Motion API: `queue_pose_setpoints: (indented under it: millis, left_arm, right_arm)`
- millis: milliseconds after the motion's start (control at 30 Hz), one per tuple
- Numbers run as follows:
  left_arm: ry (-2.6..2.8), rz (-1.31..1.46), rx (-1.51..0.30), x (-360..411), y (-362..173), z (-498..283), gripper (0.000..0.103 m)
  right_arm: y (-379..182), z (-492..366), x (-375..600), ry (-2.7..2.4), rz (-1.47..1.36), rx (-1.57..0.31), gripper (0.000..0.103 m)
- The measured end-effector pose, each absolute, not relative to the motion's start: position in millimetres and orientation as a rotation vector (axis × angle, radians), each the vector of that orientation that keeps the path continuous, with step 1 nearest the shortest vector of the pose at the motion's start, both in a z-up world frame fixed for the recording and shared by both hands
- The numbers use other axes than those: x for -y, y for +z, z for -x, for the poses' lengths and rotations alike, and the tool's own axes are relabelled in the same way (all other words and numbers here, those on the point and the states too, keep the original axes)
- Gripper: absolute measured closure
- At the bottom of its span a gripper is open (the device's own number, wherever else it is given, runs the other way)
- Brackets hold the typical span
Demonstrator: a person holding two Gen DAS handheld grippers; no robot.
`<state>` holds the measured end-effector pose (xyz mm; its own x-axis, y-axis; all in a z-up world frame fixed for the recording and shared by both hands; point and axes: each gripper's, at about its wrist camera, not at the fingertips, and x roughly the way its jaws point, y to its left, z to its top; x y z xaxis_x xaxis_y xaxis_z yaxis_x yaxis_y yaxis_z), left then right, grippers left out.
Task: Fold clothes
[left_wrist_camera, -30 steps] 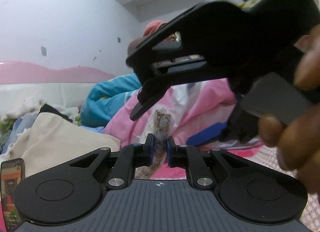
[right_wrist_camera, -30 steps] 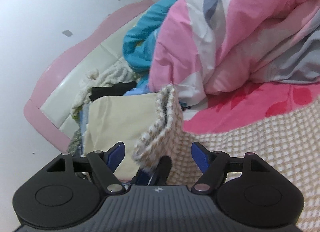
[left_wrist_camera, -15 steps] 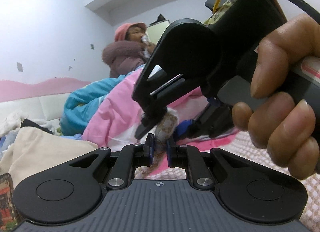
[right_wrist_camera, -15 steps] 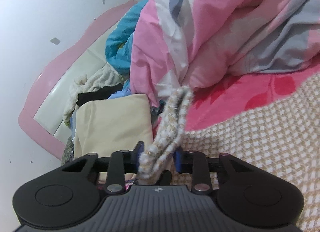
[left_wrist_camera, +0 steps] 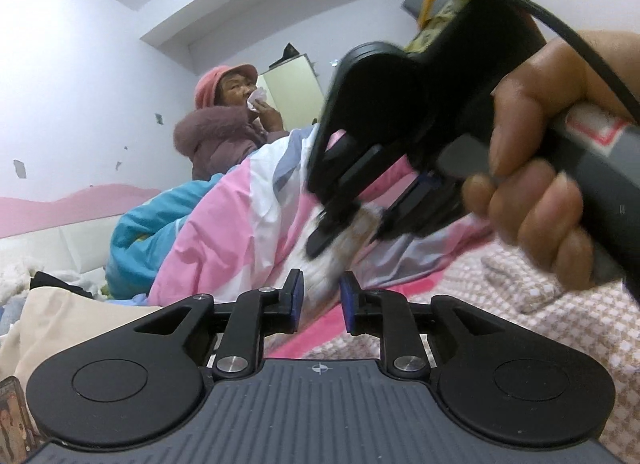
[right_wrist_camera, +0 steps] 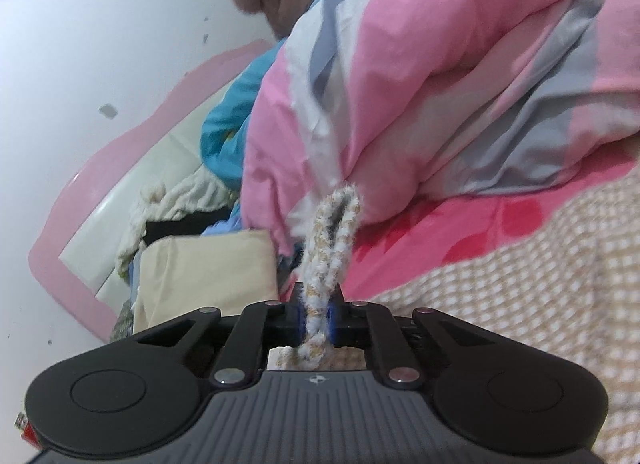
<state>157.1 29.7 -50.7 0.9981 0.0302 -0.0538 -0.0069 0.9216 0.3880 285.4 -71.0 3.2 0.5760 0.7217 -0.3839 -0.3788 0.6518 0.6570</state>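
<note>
The checked tan-and-white knit garment (right_wrist_camera: 500, 304) lies spread over the bed, and a doubled edge of it (right_wrist_camera: 328, 248) rises as a narrow loop straight out of the right tongs (right_wrist_camera: 316, 320). Those tongs are closing, blue pads pressing the fold from both sides, so it is pinched there. In the left view, the same fold (left_wrist_camera: 320, 264) reaches down between the pads of the left tongs (left_wrist_camera: 320, 298), which are opening; a gap shows on each side of the cloth, so they no longer squeeze it. Right above, the right tongs (left_wrist_camera: 340, 224) bite the knit, a hand (left_wrist_camera: 536, 168) wrapped around their handle, a black cable running off behind. Beyond the garment, a pink, white and grey quilt (right_wrist_camera: 440, 84) is heaped up, a blue cloth (right_wrist_camera: 228, 132) beside it. To the left sits a cream folded piece (right_wrist_camera: 208, 276) near the pink-and-white headboard (right_wrist_camera: 80, 224). A person in a pink hat (left_wrist_camera: 224, 84) sits behind the quilt.
</note>
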Motion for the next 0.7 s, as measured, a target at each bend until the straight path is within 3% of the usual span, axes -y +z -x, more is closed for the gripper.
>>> queue_pose_setpoints:
  millis: [700]
  left_arm:
    - [-0.157, -0.311, -0.173, -13, -44, -162, 0.071]
  right_arm:
    - [55, -296, 252, 0.361, -0.415, -0.480, 0.094]
